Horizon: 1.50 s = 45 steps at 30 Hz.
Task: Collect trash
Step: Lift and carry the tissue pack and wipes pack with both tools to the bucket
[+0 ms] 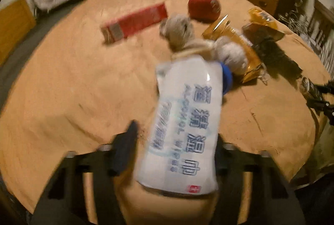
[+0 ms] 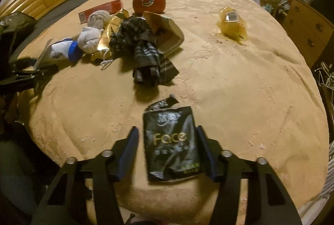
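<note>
A white wipes packet (image 1: 183, 120) with blue print and a blue cap lies lengthwise between the fingers of my left gripper (image 1: 177, 133). A thin strip of table shows between the left finger (image 1: 129, 141) and the packet, which hides the right finger; the view is blurred. A torn black "face" sachet (image 2: 171, 141) lies flat on the tan table (image 2: 240, 89) between the fingers of my right gripper (image 2: 167, 129), with a narrow gap at the left pad. The left gripper (image 2: 31, 72) and the wipes packet (image 2: 58, 49) show at the far left of the right wrist view.
A pile sits mid-table: grey rolled socks (image 2: 89, 39), gold foil wrapper (image 2: 112, 30), dark checked cloth (image 2: 146, 51), brown paper carton (image 2: 169, 30). Behind it lie a red tin (image 2: 149, 3) and a red box (image 2: 100, 8). A yellow wrapper (image 2: 232, 24) lies apart at the right.
</note>
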Motion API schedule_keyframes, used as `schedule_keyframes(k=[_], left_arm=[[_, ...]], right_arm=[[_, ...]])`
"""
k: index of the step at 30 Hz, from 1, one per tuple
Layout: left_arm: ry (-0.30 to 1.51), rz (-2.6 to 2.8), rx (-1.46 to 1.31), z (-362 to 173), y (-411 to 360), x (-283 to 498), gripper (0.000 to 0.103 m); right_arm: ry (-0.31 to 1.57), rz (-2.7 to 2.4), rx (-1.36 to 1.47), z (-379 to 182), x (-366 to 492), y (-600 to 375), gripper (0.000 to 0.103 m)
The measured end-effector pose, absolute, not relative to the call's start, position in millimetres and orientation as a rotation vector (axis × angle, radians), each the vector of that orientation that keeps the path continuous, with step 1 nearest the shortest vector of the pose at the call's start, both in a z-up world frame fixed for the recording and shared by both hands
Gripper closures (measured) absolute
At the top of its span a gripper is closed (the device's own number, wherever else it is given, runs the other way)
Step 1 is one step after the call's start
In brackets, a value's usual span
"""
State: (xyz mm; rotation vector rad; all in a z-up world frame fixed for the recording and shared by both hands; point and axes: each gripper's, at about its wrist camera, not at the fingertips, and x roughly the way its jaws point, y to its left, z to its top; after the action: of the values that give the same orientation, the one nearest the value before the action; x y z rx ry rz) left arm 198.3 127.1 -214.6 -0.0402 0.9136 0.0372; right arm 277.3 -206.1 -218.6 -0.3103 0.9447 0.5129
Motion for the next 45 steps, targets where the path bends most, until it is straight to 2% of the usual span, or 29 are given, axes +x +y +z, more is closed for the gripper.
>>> schedule_keyframes(k=[9,17,24,33,45], left_arm=[[0.804,0.158,-0.017,-187,122,174,0.059],[0.595,0.186,0.008,-117,78,131,0.059],[0.456,0.211,-0.001,-84,35,100,0.059],[0.329,0.270,0.027,-75,3,71,0.058],[0.321,0.275,0.003,-71,8,63,0.058]], right_arm=[[0.852,0.452,-0.224,-208,258,-218,0.062],[0.643,0.447,-0.095,-148,205,-214,0.062],[0.459,0.427,-0.047,-100,164,-204,0.062],[0.324,0.377,-0.021,-82,116,-201,0.062],[0.299,0.379,-0.029,-71,96,-200,0.062]])
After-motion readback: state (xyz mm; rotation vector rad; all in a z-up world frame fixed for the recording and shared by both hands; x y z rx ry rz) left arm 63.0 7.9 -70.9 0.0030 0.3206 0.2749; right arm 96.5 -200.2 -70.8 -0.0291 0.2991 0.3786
